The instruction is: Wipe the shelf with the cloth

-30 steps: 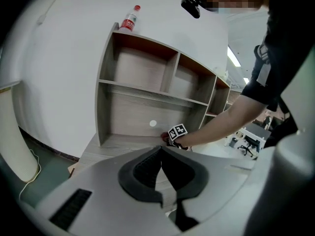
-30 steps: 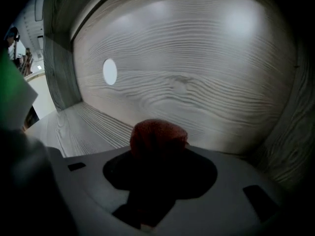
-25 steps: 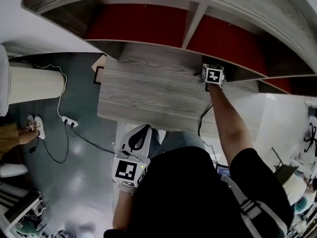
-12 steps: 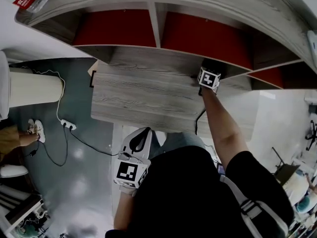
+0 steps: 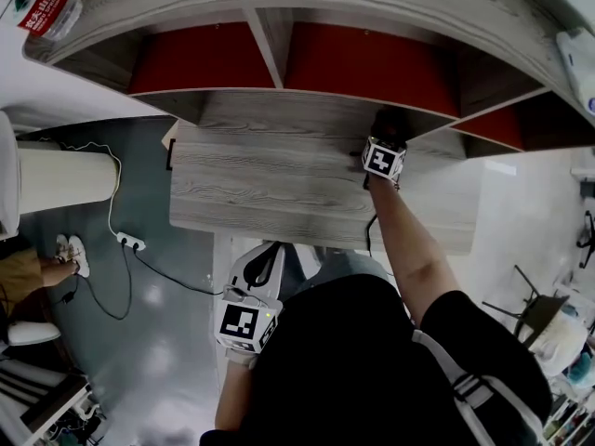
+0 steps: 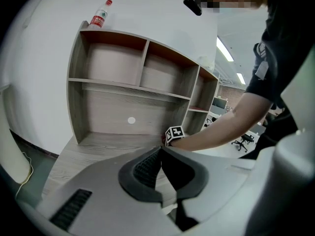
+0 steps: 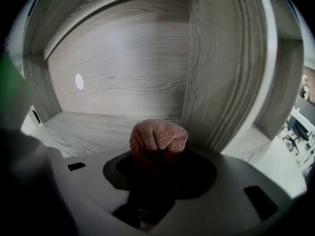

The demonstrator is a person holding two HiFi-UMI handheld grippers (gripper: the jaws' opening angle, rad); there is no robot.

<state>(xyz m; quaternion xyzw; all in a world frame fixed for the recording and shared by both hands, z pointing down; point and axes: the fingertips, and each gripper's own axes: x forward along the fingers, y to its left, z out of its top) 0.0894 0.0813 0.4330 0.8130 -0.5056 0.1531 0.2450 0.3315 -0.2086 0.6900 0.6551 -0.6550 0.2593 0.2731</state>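
A grey wood shelf unit (image 5: 279,119) with red back panels stands on a desk. My right gripper (image 5: 385,136) reaches into its bottom compartment, by an upright divider (image 7: 221,82). It is shut on a bunched reddish-brown cloth (image 7: 158,140), which sits low over the shelf's bottom board (image 7: 98,127). The head view hides the cloth behind the marker cube. My left gripper (image 5: 268,247) hangs low near the person's body, in front of the desk. It points at the shelf (image 6: 128,87), and its jaws (image 6: 160,151) are shut with nothing between them.
A water bottle (image 5: 46,7) lies on top of the shelf at the left. A white cylinder (image 5: 56,170) stands left of the desk. A power strip with its cable (image 5: 130,242) lies on the floor. A person's shoes (image 5: 70,249) show at the far left.
My right gripper has slid to the right along the bottom board, away from the left divider, with the cloth still in it. The left gripper has stayed put.
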